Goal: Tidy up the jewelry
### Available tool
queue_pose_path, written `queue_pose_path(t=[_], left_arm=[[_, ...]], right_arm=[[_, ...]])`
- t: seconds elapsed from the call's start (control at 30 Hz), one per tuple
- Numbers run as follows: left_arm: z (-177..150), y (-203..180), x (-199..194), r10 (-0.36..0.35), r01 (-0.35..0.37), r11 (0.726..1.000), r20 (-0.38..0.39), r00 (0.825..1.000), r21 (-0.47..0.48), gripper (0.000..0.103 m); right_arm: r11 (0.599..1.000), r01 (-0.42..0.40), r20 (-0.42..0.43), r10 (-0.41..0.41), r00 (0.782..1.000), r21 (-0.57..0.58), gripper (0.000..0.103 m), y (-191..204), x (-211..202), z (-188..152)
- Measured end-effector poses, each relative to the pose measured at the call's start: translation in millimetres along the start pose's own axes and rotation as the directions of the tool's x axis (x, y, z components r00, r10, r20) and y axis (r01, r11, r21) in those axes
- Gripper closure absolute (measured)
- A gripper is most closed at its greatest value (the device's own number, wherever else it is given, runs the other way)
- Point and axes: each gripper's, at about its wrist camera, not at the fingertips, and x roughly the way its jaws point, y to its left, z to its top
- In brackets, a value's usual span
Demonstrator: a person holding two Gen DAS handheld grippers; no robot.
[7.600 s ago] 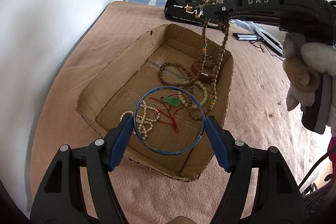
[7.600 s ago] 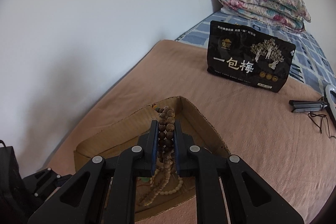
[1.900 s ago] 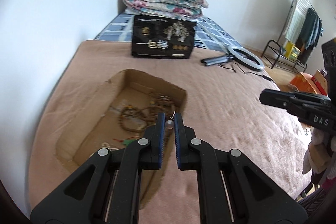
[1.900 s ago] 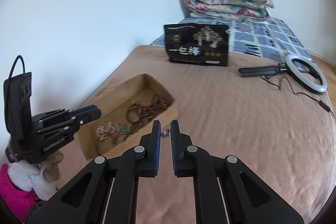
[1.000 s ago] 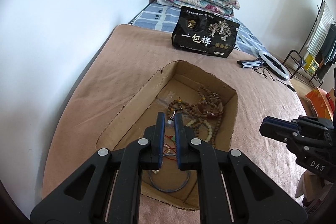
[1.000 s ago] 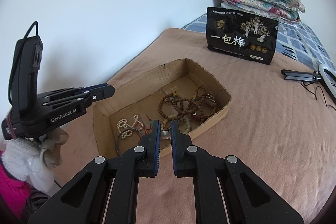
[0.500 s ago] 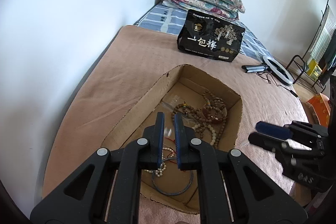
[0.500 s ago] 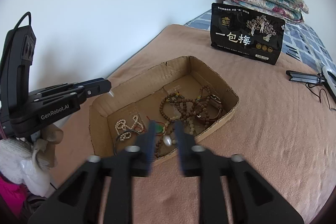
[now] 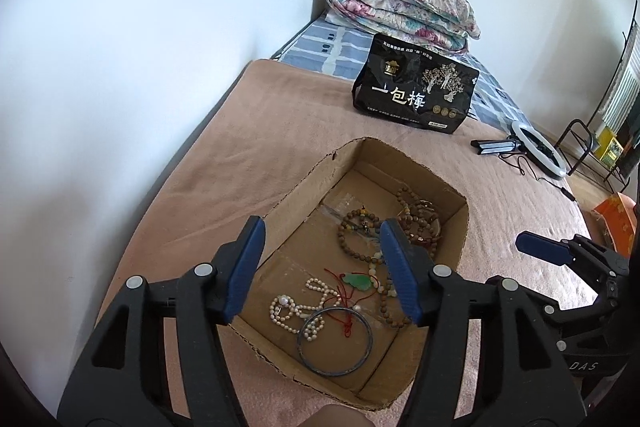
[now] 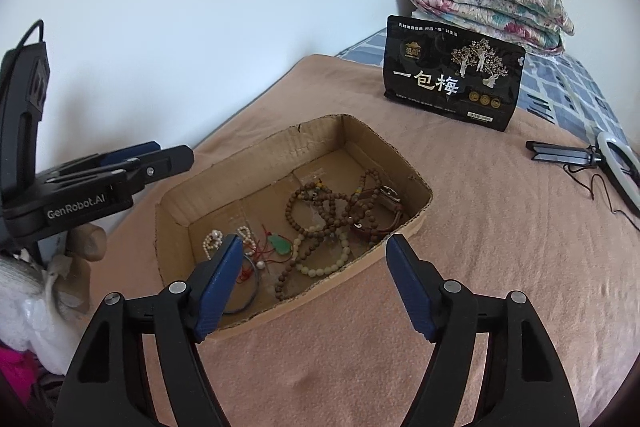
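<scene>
1. While brown wooden bead strings, a green jade pendant and what looks like a small pearl lie inside the shallow cardboard box,
2. left tongs and right tongs have just been opening, nothing between them, above the pink-blanketed bed.

Plain white walls meet in a corner behind the bed, which is spread with a tan blanket over a blue checked sheet. A folded floral quilt lies at its head. Daylight fills the room; a metal rack stands to the right.
</scene>
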Motion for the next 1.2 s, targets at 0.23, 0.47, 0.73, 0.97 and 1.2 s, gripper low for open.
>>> queue_pose_path(t=[0.23, 0.47, 0.73, 0.97, 1.2], left_arm=[[-4, -9, -9, 0.018, -0.018, 0.999, 0.011, 1.000, 0.041, 0.041], [-8, -20, -33, 0.032, -0.036, 0.997, 0.059, 0.998, 0.075, 0.041], [-16, -34, -67, 0.030, -0.039, 0.995, 0.107, 0.994, 0.091, 0.034], [-29, -44, -100, 0.026, -0.037, 0.996, 0.121, 0.992, 0.087, 0.033], [-47, -51, -126, 0.034, -0.048, 0.994, 0.147, 0.989, 0.096, 0.020]], right_arm=[[1.000, 0.021, 0.007, -0.021, 1.000, -0.001, 0.029, -4, -12, -4], [0.999, 0.046, 0.036, -0.045, 0.998, -0.012, 0.029, -8, -33, -7], [0.998, 0.065, 0.079, -0.063, 0.995, -0.017, 0.029, -14, -66, -10], [0.997, 0.072, 0.105, -0.072, 0.992, 0.003, 0.026, -23, -89, -15], [0.993, 0.117, 0.130, -0.114, 0.985, -0.014, 0.025, -27, -107, -26]])
